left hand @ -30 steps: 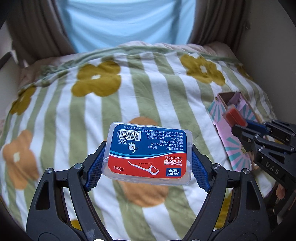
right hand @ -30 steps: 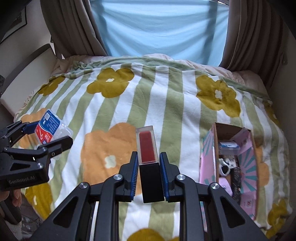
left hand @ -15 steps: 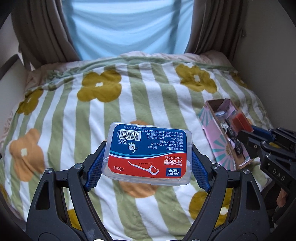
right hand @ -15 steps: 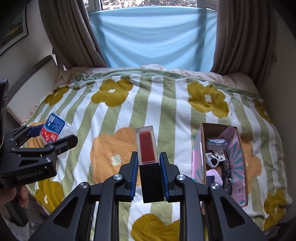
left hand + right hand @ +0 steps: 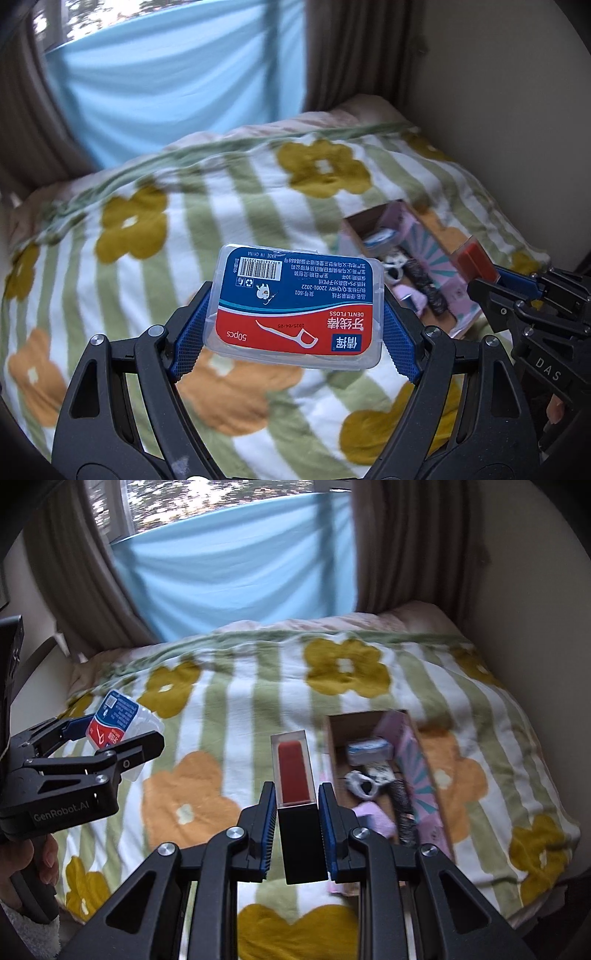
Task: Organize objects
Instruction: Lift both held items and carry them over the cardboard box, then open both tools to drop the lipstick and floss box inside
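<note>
My left gripper (image 5: 293, 332) is shut on a clear dental floss box (image 5: 295, 302) with a red and blue label, held above the bed; it also shows in the right wrist view (image 5: 114, 725). My right gripper (image 5: 297, 812) is shut on a lipstick (image 5: 295, 779) with a red stick in a clear cap and a black base, held up over the bed. The lipstick shows at the right of the left wrist view (image 5: 476, 258). An open pink cardboard box (image 5: 424, 775) with several small items lies on the bed to the right of both grippers.
The bed has a striped blanket with yellow and orange flowers (image 5: 229, 716). A wall (image 5: 535, 627) runs along the right side, close to the box. Brown curtains and a blue sheet (image 5: 240, 572) hang behind the bed. A headboard edge (image 5: 44, 664) is at the left.
Both grippers have pulled back and risen from the bed, still holding their objects. More of the window and the whole pink box have come into view.
</note>
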Action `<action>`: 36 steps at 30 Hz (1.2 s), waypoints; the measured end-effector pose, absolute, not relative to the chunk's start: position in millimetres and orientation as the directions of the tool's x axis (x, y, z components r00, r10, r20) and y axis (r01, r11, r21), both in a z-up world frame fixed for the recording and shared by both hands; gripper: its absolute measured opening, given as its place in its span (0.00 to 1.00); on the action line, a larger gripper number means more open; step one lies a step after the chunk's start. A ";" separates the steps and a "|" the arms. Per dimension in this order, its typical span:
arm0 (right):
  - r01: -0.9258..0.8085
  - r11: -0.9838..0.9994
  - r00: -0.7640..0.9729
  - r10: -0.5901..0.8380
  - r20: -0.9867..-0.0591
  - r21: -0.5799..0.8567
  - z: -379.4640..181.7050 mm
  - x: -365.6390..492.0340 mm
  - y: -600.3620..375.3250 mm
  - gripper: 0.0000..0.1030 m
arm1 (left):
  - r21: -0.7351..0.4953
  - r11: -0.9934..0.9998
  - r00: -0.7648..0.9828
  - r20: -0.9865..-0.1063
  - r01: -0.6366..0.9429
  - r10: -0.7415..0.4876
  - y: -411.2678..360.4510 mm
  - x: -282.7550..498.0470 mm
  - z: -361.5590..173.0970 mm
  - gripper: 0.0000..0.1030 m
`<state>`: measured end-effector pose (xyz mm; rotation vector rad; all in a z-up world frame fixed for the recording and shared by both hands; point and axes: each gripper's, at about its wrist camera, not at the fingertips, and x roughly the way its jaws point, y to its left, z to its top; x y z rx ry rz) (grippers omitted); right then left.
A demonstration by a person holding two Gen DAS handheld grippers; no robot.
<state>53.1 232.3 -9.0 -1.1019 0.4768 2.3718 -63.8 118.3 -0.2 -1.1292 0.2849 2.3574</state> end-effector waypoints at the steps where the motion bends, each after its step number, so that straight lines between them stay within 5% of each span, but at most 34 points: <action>1: -0.569 -0.815 -0.553 0.282 -0.784 0.108 -11.2 57.0 239.7 0.20 | -0.029 -0.838 -0.517 -0.775 -0.546 0.363 131.0 -66.2 -1.4 0.79; 14: -0.721 -0.683 -0.424 0.297 -0.856 0.121 -68.2 101.9 337.7 0.20 | -0.040 -0.695 -0.385 -0.809 -0.718 0.445 293.8 -101.9 -41.1 0.79; 36: -0.744 -0.645 -0.336 0.134 -0.932 0.176 -201.3 70.1 407.8 0.20 | 0.023 -0.522 -0.225 -0.918 -0.853 0.326 454.7 -161.9 -221.0 0.79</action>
